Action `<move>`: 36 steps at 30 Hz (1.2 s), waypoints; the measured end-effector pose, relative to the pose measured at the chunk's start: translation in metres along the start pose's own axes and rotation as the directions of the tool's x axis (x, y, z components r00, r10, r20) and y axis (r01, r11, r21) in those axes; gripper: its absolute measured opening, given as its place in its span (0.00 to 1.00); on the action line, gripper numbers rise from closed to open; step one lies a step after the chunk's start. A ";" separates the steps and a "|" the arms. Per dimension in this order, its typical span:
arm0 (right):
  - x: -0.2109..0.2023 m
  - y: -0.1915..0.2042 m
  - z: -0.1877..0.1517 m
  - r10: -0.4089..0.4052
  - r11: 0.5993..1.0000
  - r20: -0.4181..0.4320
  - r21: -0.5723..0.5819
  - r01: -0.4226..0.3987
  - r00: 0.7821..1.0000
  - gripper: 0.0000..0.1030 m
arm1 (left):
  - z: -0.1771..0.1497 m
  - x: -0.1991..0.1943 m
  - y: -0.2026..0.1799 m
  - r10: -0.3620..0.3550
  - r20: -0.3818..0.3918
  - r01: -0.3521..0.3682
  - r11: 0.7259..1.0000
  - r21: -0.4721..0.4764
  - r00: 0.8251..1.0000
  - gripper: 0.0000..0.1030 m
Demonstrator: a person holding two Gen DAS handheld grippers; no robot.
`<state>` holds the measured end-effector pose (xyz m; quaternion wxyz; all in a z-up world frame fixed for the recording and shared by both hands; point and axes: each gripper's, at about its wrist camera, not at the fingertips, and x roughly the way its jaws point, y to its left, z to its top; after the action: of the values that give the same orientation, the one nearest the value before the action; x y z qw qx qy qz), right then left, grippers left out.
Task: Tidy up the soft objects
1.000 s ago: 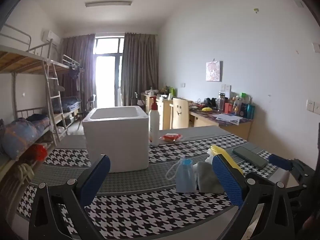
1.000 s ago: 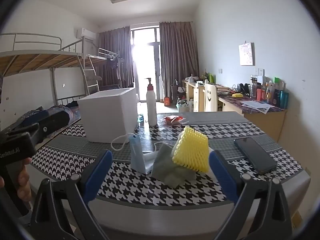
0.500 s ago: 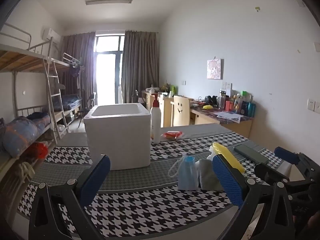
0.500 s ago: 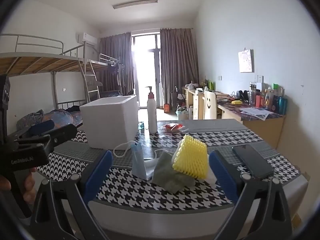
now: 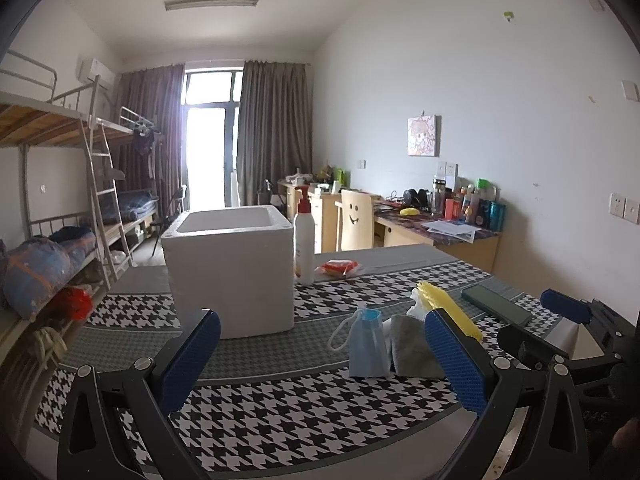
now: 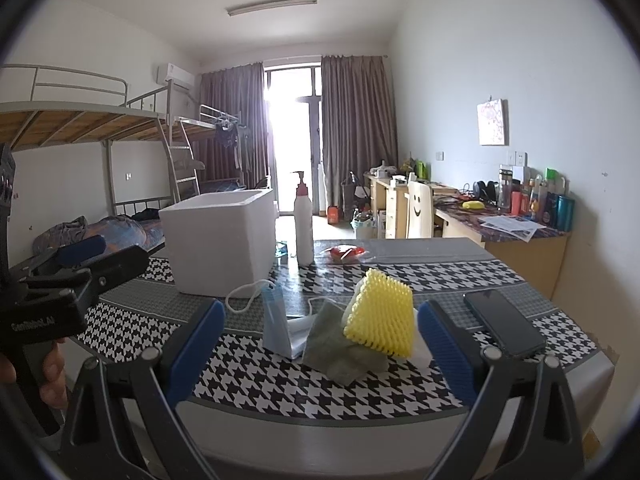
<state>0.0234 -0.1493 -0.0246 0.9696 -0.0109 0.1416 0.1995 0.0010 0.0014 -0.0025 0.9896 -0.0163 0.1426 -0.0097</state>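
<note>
A small heap of soft things lies near the table's front: a yellow foam net [image 6: 380, 312] [image 5: 444, 304], a grey-green cloth [image 6: 340, 348] [image 5: 412, 344], a blue face mask [image 6: 274, 320] [image 5: 368, 340] with a white ear loop, and something white under them. A white foam box [image 6: 222, 242] [image 5: 232, 272] stands open-topped behind the heap. My right gripper [image 6: 320, 352] is open, held just before the heap, nothing between its fingers. My left gripper [image 5: 320, 364] is open over the tablecloth, left of the mask, holding nothing.
A pump bottle [image 6: 304, 220] and a red-and-clear packet [image 6: 344, 252] stand behind the box. A dark phone [image 6: 504, 328] lies at the right of the heap. The houndstooth tablecloth [image 5: 280, 408] covers the table. Bunk beds stand at the left, desks along the right wall.
Both grippers have shifted slightly; the right one shows further into the left wrist view's right edge, and the left one further into the right wrist view. The objects have not moved.
</note>
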 end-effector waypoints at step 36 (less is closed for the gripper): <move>0.015 -0.007 -0.004 -0.009 1.000 -0.048 0.016 0.010 0.999 0.96 | -0.012 0.023 0.001 -0.052 -0.079 0.050 0.999 -0.021 0.996 0.99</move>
<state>0.0383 -0.1503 -0.0328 0.9669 -0.0084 0.1663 0.1933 0.0192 0.0011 -0.0207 0.9824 -0.0289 0.1812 -0.0342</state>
